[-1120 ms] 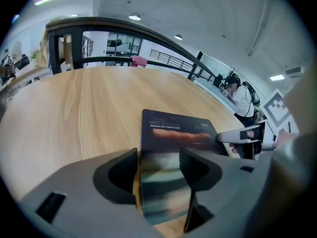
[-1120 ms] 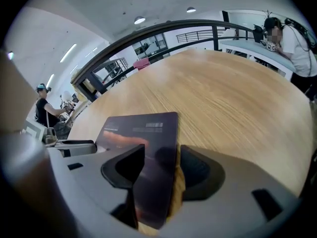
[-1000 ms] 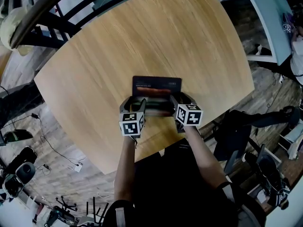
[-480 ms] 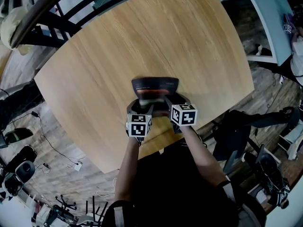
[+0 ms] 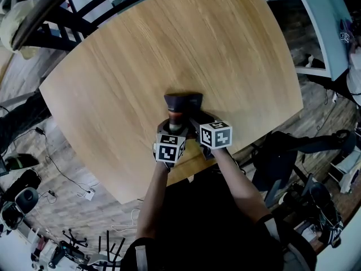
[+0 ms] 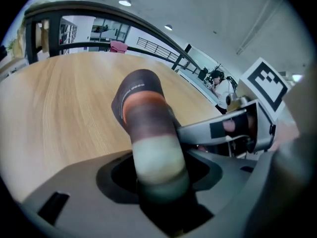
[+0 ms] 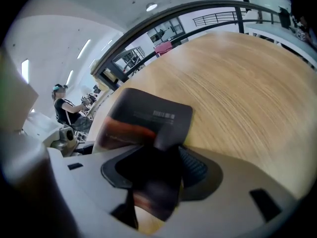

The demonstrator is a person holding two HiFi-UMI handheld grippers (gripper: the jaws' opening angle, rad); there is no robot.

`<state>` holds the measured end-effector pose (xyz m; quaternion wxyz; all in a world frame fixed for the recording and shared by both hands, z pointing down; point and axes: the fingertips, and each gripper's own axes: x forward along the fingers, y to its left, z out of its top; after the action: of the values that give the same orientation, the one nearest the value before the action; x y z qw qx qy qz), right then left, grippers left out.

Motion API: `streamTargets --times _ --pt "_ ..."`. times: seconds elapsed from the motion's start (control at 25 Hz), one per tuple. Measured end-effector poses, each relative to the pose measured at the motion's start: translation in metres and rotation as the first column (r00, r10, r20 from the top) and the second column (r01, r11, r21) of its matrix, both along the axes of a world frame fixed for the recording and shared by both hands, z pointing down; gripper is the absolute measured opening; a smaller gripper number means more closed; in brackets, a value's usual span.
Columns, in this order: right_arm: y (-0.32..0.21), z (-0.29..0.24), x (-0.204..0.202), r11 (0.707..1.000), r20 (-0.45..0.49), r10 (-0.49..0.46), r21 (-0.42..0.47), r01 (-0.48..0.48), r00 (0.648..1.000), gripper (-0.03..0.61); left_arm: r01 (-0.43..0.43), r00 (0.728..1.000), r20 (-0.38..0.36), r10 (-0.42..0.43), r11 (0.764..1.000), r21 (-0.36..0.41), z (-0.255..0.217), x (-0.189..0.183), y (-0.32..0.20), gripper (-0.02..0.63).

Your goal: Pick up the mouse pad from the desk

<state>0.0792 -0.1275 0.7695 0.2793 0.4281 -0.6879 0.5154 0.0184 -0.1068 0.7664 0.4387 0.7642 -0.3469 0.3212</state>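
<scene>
The mouse pad [image 5: 181,103], dark with an orange-red band, is bent into a narrow roll over the wooden desk [image 5: 135,55], near the front edge. Both grippers meet side by side at its near end. In the left gripper view the rolled pad [image 6: 143,113] runs up through my left gripper [image 6: 158,177], whose jaws have just been closing on it. In the right gripper view the folded pad [image 7: 148,115] sits clamped in my right gripper [image 7: 153,177]. From above, the left gripper [image 5: 171,123] and right gripper [image 5: 194,120] almost touch. The right gripper's body [image 6: 237,128] shows beside the roll.
The desk's front edge [image 5: 186,176] runs just under my wrists. A dark railing [image 5: 62,16] curves behind the desk at top left. Cables and gear [image 5: 22,179] lie on the floor at left; a dark chair and bags [image 5: 293,151] stand at right. Another table [image 5: 321,16] is at top right.
Both grippers have moved toward each other along the pad's near edge. The pad, flat and wide a second ago, has buckled into a narrow roll between them.
</scene>
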Motion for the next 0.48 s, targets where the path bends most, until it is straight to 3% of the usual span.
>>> streamTargets --times 0.24,0.4,0.48 --pt "-0.001 -0.002 0.004 1.000 0.020 -0.012 0.007 0.012 1.000 0.218 0.020 1.000 0.014 -0.021 1.000 0.014 0.000 -0.010 -0.002 0.167" --pt "-0.004 -0.006 0.002 0.999 0.028 -0.023 0.027 0.022 0.999 0.190 0.027 0.999 0.023 -0.027 0.999 0.025 0.000 -0.014 -0.004 0.151" --pt "-0.003 -0.007 0.002 0.999 0.025 -0.027 0.031 0.026 0.999 0.190 0.044 0.998 0.032 -0.045 0.998 0.036 -0.001 -0.015 -0.005 0.107"
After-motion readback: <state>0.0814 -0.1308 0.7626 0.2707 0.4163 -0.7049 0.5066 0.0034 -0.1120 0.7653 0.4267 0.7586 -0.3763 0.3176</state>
